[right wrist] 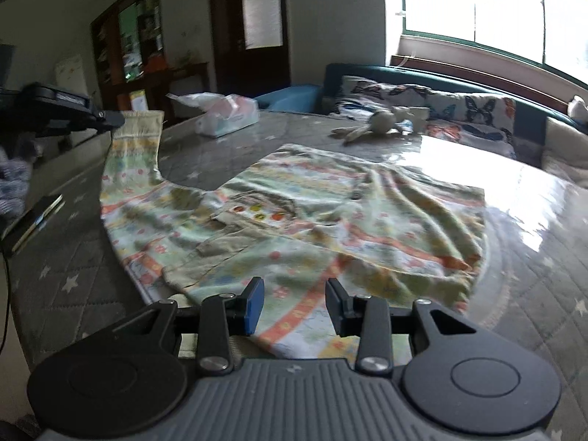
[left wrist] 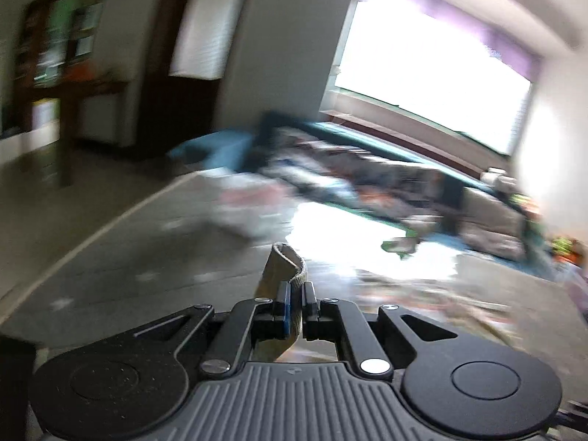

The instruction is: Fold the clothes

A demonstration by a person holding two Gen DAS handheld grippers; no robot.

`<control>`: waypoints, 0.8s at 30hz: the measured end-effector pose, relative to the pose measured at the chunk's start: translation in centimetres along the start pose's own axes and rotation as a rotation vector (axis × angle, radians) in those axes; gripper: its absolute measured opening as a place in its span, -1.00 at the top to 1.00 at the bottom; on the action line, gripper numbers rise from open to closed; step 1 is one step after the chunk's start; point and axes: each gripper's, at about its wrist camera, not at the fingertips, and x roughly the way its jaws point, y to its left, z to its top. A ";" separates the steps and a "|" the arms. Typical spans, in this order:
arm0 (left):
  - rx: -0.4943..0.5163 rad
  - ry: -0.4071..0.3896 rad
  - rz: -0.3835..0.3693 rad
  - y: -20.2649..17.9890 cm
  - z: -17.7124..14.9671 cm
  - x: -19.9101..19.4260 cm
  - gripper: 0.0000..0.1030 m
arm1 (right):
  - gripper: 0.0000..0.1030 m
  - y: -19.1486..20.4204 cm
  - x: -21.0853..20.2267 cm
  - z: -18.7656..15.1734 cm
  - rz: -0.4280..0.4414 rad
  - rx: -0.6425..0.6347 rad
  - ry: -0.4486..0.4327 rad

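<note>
On the left, the left gripper (right wrist: 110, 119) is clamped on the cuff of the garment's sleeve (right wrist: 141, 123), lifting it above the counter (right wrist: 73, 257); in its own blurred wrist view the fingers (left wrist: 283, 305) are pressed together on a strip of tan cloth. From that raised cuff the sleeve hangs down to the patterned garment (right wrist: 294, 220), a pale green and orange top spread flat across the middle of the counter. Behind the garment, toward the left, lies a plastic bag (right wrist: 228, 114); behind it toward the right, a soft toy (right wrist: 378, 123) rests on the counter. At the garment's near edge the right gripper (right wrist: 294, 294) hovers with its jaws apart, holding nothing, the hem showing between its fingers. Beyond the garment to the right, butterfly cushions (right wrist: 470, 110) sit below the window (right wrist: 496, 7).
</note>
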 end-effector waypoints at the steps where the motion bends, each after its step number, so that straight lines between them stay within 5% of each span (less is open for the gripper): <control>1: 0.011 0.005 -0.050 -1.4 0.0 -0.2 0.89 | 0.29 -0.4 -0.3 -0.1 -0.008 0.013 -0.006; 7: 0.119 0.058 -0.330 -10.1 -1.6 -0.1 0.89 | 0.29 -3.4 -1.8 -0.8 -0.063 0.102 -0.032; 13: 0.238 0.189 -0.470 -15.8 -5.5 2.0 0.85 | 0.29 -6.1 -2.7 -1.4 -0.093 0.205 -0.043; 18: 0.336 0.278 -0.487 -17.0 -8.8 2.2 0.72 | 0.29 -7.8 -2.8 -1.6 -0.087 0.287 -0.042; 21: 0.346 0.284 -0.481 -16.1 -9.2 1.7 0.25 | 0.29 -7.7 -2.1 -1.4 -0.056 0.307 -0.033; 24: 0.348 0.244 -0.440 -14.4 -8.7 0.8 0.10 | 0.29 -7.0 -1.1 -1.2 -0.033 0.299 -0.011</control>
